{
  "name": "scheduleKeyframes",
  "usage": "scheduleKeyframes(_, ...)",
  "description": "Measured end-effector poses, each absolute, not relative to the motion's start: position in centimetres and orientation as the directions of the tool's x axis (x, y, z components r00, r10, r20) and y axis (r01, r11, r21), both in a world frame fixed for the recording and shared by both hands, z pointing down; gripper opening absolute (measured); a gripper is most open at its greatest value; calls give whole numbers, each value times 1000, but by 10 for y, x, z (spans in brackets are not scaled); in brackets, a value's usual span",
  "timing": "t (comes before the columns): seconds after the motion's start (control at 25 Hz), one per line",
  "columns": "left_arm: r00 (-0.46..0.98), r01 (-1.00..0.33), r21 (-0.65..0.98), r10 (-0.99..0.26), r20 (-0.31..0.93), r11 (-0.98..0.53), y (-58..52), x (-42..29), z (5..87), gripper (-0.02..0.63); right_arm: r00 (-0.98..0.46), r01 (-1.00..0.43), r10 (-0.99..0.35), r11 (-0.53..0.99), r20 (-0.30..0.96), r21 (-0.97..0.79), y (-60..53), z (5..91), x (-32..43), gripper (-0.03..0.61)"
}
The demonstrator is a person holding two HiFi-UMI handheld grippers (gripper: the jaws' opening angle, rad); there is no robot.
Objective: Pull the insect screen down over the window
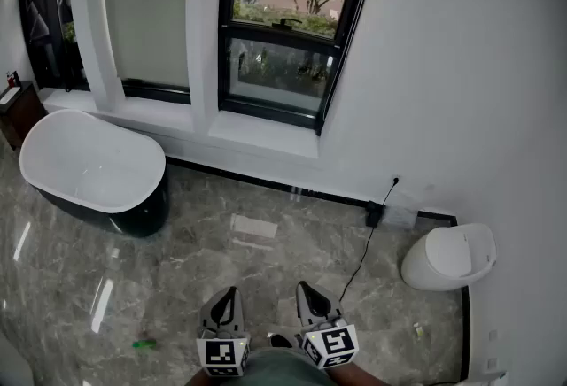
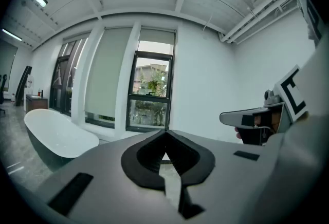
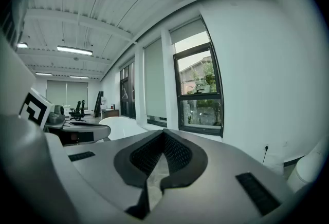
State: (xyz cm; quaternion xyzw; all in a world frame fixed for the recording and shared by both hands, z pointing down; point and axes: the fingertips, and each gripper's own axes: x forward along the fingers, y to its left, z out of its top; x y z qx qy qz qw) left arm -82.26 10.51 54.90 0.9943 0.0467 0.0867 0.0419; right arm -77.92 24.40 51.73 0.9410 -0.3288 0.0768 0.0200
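Left gripper [image 1: 228, 294] & right gripper [image 1: 306, 289] low by my waist, jaws clenched, empty. Window [image 1: 282, 65] well apart across floor [image 1: 221, 256]; insect screen not visible, prob. rolled up top. Step close, find pull bar before opening jaws.

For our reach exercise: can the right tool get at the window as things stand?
Probably not yet: the right tool is held low by the body, and the window stands across the floor. Nothing blocks the way; stepping closer should do.
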Motion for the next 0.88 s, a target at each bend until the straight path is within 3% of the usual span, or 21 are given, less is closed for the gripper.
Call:
scheduleKeyframes(0.6, 980, 80, 116, 99, 172, -990, 90, -821, 555, 12, 766, -629, -620, -777, 170, -1, 228, 520, -780, -5)
scheduleKeyframes(0.88, 982, 50, 88, 65, 178, -995, 87, -768, 554, 12, 759, -635, -629, -772, 171, -20, 228, 532, -719, -5)
